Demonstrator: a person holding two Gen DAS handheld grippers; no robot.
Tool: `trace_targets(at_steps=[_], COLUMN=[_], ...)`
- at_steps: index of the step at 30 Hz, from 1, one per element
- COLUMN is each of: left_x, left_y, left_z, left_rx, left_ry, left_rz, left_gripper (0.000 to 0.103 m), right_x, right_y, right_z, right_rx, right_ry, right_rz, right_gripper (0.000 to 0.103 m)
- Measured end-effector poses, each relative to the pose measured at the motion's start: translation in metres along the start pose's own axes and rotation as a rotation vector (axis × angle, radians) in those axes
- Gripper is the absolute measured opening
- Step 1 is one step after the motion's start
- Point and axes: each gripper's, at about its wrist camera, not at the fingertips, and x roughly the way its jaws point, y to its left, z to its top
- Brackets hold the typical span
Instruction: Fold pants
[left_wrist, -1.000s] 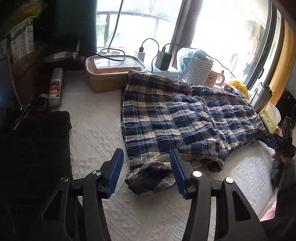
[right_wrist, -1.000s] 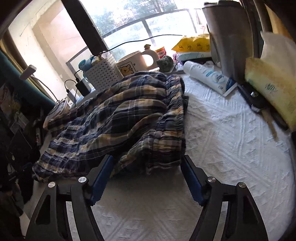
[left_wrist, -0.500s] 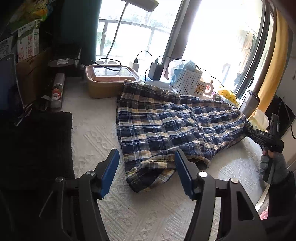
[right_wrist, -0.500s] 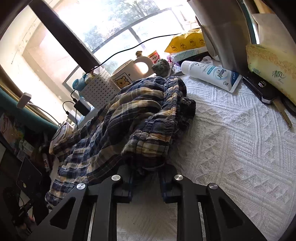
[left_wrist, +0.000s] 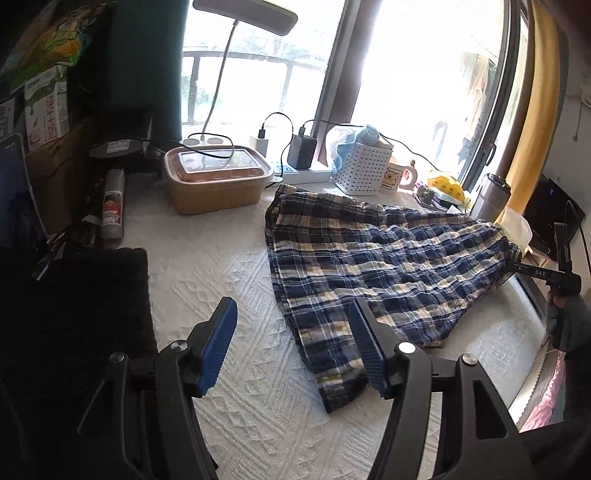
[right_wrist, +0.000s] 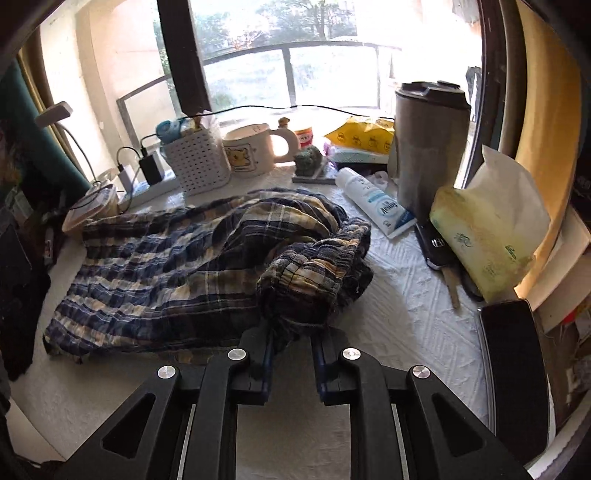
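Observation:
Blue and cream plaid pants (left_wrist: 369, 258) lie spread across the white textured table cover (left_wrist: 221, 277). My left gripper (left_wrist: 291, 310) hovers open over the near hem, its blue pads (left_wrist: 218, 343) clear of the cloth. In the left wrist view, the right gripper (left_wrist: 517, 264) holds the far right end of the pants, a gloved hand behind it. In the right wrist view, my right gripper (right_wrist: 291, 332) is shut on the bunched waistband (right_wrist: 306, 273), which is raised slightly off the cover while the rest of the pants (right_wrist: 166, 266) trail away to the left.
A brown lidded container (left_wrist: 218, 181), a white perforated basket (left_wrist: 360, 170) and a mug (left_wrist: 397, 179) line the window side. A tumbler (right_wrist: 428, 147), lotion tube (right_wrist: 376, 203), tissue pack (right_wrist: 484, 240) and phone (right_wrist: 513, 354) crowd the right. Black fabric (left_wrist: 74, 302) covers the left.
My right gripper went from open around the waistband to shut on it and lifted it. The pants were drawn out flatter. My left gripper pulled back from the hem, jaws a little wider.

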Motion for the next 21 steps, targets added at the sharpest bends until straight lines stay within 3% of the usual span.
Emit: trace_targets(at_steps=[4,7,10,12,17,19,20,21], left_x=[0.037,0.063,0.090,0.108,0.145,0.157,0.166,0.171], left_y=[-0.009,-0.017,-0.027,-0.031,-0.032,-0.029,-0.028,-0.027], left_z=[0.020,0.039,0.064,0.077,0.099,0.104,0.106,0.106], left_rx=[0.080,0.140,0.199,0.251,0.314,0.308,0.306,0.306], left_ry=[0.051,0.077,0.092,0.105,0.130,0.135,0.156,0.166], left_rz=[-0.001,0.020,0.034,0.065,0.077,0.061,0.071,0.078], left_gripper=[0.063,0.063,0.063,0.063,0.061,0.033,0.011,0.008], right_x=[0.027,0.040,0.030,0.018,-0.003,-0.007,-0.007,-0.006], right_y=[-0.007,-0.004,-0.013,-0.021,-0.023,-0.026,-0.028,-0.029], right_z=[-0.009,-0.014,-0.007,0.002,0.030,0.039,0.043,0.046], right_rx=[-0.040,-0.087,-0.052,-0.025,-0.026,-0.018,-0.020,-0.023], right_ry=[0.046,0.068,0.014,-0.033,-0.135,-0.150,-0.153,-0.156], right_rz=[-0.029,-0.092,-0.096,-0.106,-0.154,-0.168,-0.179,-0.181], right_gripper=[0.021,0.039,0.053,0.071,0.074,0.074,0.074,0.074])
